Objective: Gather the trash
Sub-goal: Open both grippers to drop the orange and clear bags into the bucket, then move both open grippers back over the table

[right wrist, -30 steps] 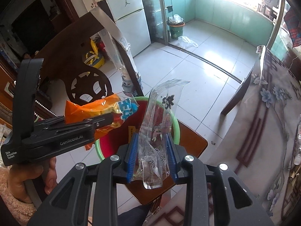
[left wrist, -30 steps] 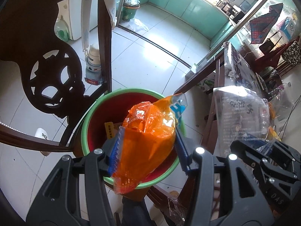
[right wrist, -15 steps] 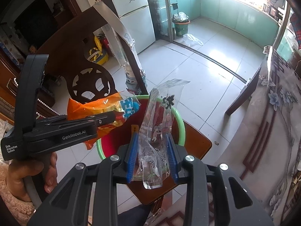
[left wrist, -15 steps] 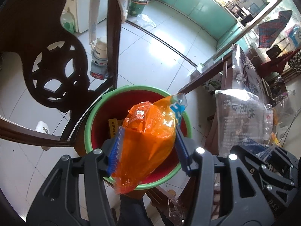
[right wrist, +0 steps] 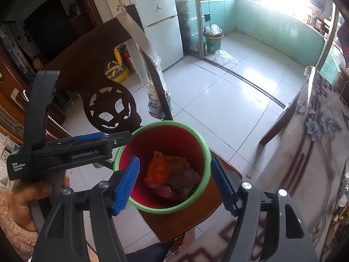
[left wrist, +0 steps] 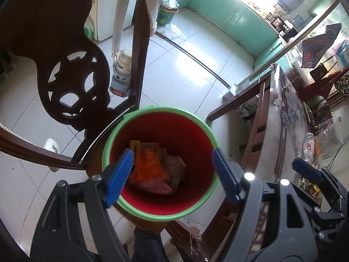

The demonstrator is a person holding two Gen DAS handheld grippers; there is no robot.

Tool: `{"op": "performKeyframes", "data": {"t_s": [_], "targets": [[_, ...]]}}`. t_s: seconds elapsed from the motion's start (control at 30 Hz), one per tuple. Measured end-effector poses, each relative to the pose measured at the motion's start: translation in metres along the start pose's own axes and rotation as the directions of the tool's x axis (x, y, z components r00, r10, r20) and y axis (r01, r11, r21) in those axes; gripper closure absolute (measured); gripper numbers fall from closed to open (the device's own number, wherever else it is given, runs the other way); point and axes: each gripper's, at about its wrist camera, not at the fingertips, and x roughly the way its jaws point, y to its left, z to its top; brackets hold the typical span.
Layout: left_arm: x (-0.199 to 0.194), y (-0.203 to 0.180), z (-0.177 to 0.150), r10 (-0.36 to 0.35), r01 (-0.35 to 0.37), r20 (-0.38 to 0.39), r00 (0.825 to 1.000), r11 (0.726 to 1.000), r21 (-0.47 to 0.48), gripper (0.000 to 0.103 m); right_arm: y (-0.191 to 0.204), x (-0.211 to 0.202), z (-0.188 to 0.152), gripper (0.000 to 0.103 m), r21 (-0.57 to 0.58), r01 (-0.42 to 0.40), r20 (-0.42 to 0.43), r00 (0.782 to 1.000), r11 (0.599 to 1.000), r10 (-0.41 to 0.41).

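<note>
At the far left of the right wrist view, a hand (right wrist: 26,196) grips the handle of the left gripper (right wrist: 113,138), seen side-on and reaching to the rim of the bucket (right wrist: 202,144). From its own camera the left gripper (left wrist: 171,174) has its 2 blue-padded fingers (left wrist: 118,174) spread wide apart, holding nothing, one over each side of the bucket (left wrist: 157,110) below. Behind it at the left stands the carved dark back of the wooden chair (left wrist: 72,83).

The red bucket with a green rim sits on the chair seat (right wrist: 185,216). The trash lies at its bottom: an orange wrapper (left wrist: 149,168) on the left, a clear crumpled wrapper (left wrist: 174,167) touching it on the right, a yellow scrap (left wrist: 135,146) at the far side.

The right gripper (right wrist: 175,181) hangs over the same bucket, its 2 fingers (right wrist: 127,181) also wide apart and bare. To the right is the table with a flowered cloth (right wrist: 322,131), and on the far floor a green bin (right wrist: 212,39).
</note>
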Motion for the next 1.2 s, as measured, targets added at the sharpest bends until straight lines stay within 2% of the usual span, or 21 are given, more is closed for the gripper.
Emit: {"op": "performKeyframes", "data": {"t_s": [0.2, 0.43, 0.73, 1.0, 1.2], "targets": [[-0.007, -0.023, -0.003, -0.022, 0.021, 0.021, 1.0, 0.999, 0.049, 0.031, -0.016, -0.035, -0.014, 0.037, 0.03, 0.036, 0.053, 0.998, 0.999, -0.037], [-0.014, -0.068, -0.016, -0.066, 0.061, 0.03, 0.997, 0.99, 0.129, 0.031, -0.04, -0.076, -0.038, 0.036, 0.082, 0.077, 0.102, 0.991, 0.994, -0.085], [-0.024, -0.145, -0.053, -0.124, 0.113, 0.031, 0.992, 0.964, 0.241, 0.031, -0.088, -0.133, -0.099, 0.033, 0.191, 0.13, 0.137, 0.978, 0.973, -0.158], [-0.024, -0.243, -0.108, -0.171, 0.161, -0.001, 0.985, 0.93, 0.329, 0.031, -0.162, -0.193, -0.172, 0.033, 0.291, 0.168, 0.137, 0.967, 0.942, -0.214], [-0.014, -0.314, -0.161, -0.206, 0.208, -0.045, 0.977, 0.9, 0.384, 0.031, -0.248, -0.239, -0.236, 0.032, 0.391, 0.234, 0.094, 0.952, 0.89, -0.292]]}}
